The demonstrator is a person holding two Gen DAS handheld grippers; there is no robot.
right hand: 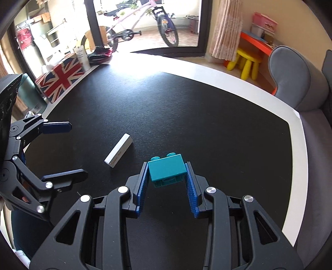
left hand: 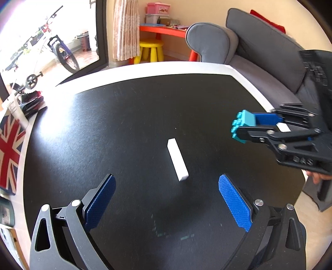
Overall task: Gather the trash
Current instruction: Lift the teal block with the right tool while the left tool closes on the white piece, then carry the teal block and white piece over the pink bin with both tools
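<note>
Right gripper (right hand: 167,173): fingers (right hand: 143,182) pinch a teal toy brick (right hand: 167,168) between the blue ribbed pads, one pad on each end face. Studs face away from the wrist camera; the hollow underside shows toward it. The brick is clear of the counter (right hand: 207,124); in the left wrist view it sits at the tips of the right gripper (left hand: 247,126), held above the dark surface near its right edge.

Left gripper (left hand: 167,199): fingers (left hand: 234,203) spread wide, nothing between the pads. In the right wrist view the left gripper (right hand: 68,149) also stands spread, hanging over the counter's left part.

White block (left hand: 178,160): long, narrow, lying flat on the counter just ahead of the left gripper's spread fingers, roughly on the midline between them, not touched. In the right wrist view the same white block (right hand: 118,153) lies between the two grippers, angled, one end face showing thin slots.

Counter: black matte top with a white border (left hand: 166,68).

Further out: Union Jack box (right hand: 60,77) on the counter's left margin, a white tube (right hand: 82,55) and dark folded items behind it. Grey sofa (left hand: 249,52) along the right side. Yellow stool (left hand: 150,50) and red-orange small table (left hand: 164,30) by the wall, pink box (left hand: 158,8) on top. Curtain (left hand: 125,29) beside a glass door; bicycle (right hand: 143,25) outside.
</note>
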